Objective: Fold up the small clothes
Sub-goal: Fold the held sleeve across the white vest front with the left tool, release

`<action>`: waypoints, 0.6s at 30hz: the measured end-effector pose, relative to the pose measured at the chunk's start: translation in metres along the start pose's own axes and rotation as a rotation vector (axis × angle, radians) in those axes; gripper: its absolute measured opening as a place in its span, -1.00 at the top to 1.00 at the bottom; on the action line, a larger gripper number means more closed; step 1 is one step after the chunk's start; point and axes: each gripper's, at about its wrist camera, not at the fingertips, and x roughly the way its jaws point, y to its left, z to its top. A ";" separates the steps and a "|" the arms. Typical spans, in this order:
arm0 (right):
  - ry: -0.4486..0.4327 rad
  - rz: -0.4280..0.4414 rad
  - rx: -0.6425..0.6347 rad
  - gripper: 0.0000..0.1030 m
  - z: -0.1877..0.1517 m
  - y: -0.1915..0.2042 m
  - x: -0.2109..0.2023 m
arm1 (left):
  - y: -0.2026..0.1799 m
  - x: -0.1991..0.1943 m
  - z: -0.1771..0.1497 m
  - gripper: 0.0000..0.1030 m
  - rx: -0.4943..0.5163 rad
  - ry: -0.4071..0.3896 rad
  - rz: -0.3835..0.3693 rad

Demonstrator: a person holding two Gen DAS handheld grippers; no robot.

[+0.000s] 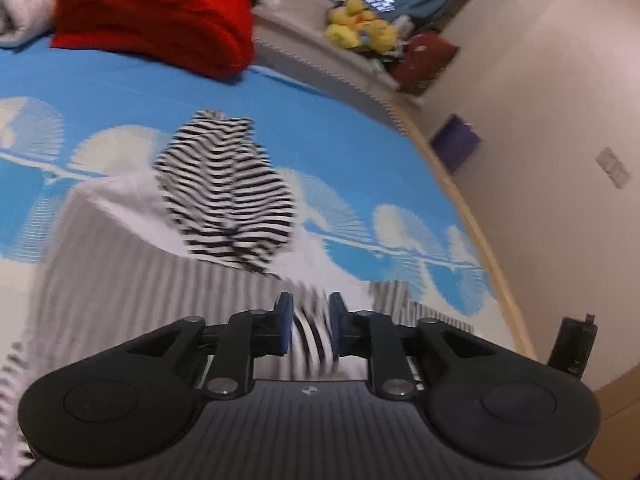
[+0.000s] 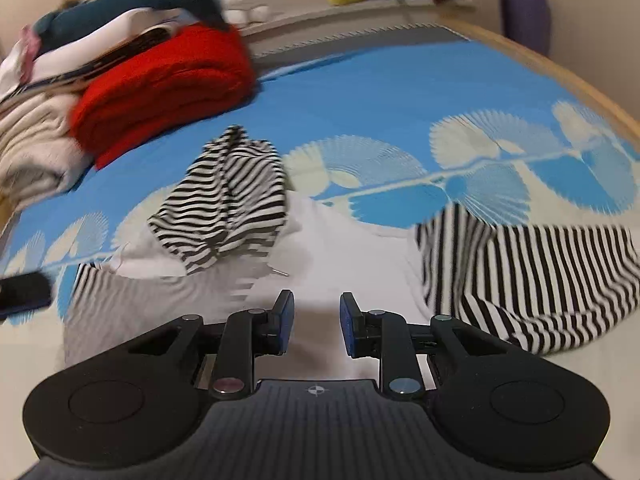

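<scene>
A small black-and-white striped garment point(image 1: 228, 192) lies on the blue and white bed sheet point(image 1: 320, 128), its pale inner side spread out and a bunched striped part on top. My left gripper point(image 1: 310, 328) is shut on a striped fold of the garment between its blue pads. In the right wrist view the bunched striped part point(image 2: 224, 200) lies ahead on the left, and a striped section point(image 2: 520, 280) hangs at the right. My right gripper point(image 2: 316, 320) is open and empty over the pale fabric point(image 2: 340, 248). Both views are motion-blurred.
A folded red blanket point(image 1: 156, 16) and a pile of pale clothes point(image 2: 36, 148) lie at the far left of the bed. Yellow plush toys point(image 1: 360, 24) sit on the far sill. The wooden bed edge point(image 1: 472, 216) and wall are at the right.
</scene>
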 end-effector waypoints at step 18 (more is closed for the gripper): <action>0.295 -0.044 0.213 0.42 -0.037 -0.037 0.107 | 0.163 -0.010 0.020 0.31 -0.119 0.043 0.553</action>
